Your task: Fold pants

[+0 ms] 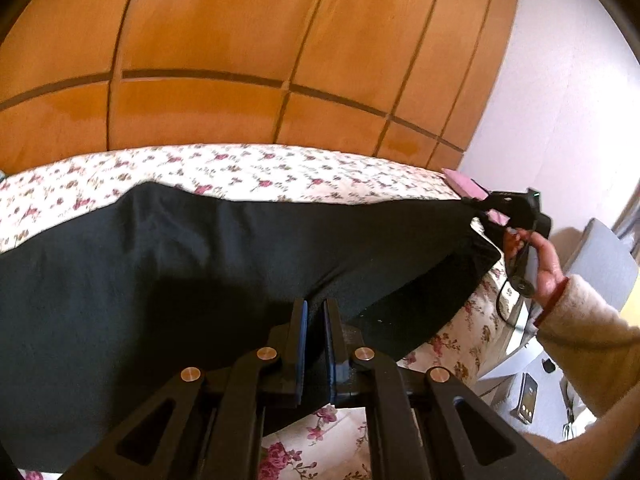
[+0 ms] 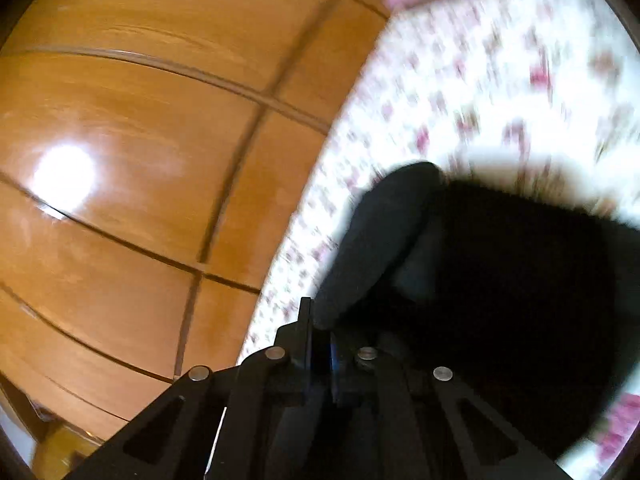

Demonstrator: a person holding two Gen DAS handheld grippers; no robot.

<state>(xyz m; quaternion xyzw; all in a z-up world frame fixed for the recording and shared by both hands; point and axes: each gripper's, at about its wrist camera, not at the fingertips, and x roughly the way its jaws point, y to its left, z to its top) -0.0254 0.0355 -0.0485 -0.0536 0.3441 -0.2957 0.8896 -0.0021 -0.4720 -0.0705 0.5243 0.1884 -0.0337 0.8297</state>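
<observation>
Black pants [image 1: 240, 248] lie stretched across a bed with a floral sheet [image 1: 256, 168]. At the bottom of the left wrist view my left gripper [image 1: 316, 310] is shut on the near edge of the cloth, which fills the narrow gap between its blue pads. To the right, a hand [image 1: 540, 264] holds my right gripper [image 1: 470, 202], which pinches the far right corner of the pants. The right wrist view is blurred. There my right gripper [image 2: 319, 322] is shut on a fold of the black pants [image 2: 500, 280], and the cloth hides its right fingertip.
Wooden wardrobe doors [image 1: 240, 60] rise right behind the bed, with a white wall [image 1: 560, 100] to the right. A pink pillow [image 1: 464, 182] lies at the bed's far right corner. Beside the bed stand a grey chair back [image 1: 604, 264] and a phone [image 1: 527, 398] on a low surface.
</observation>
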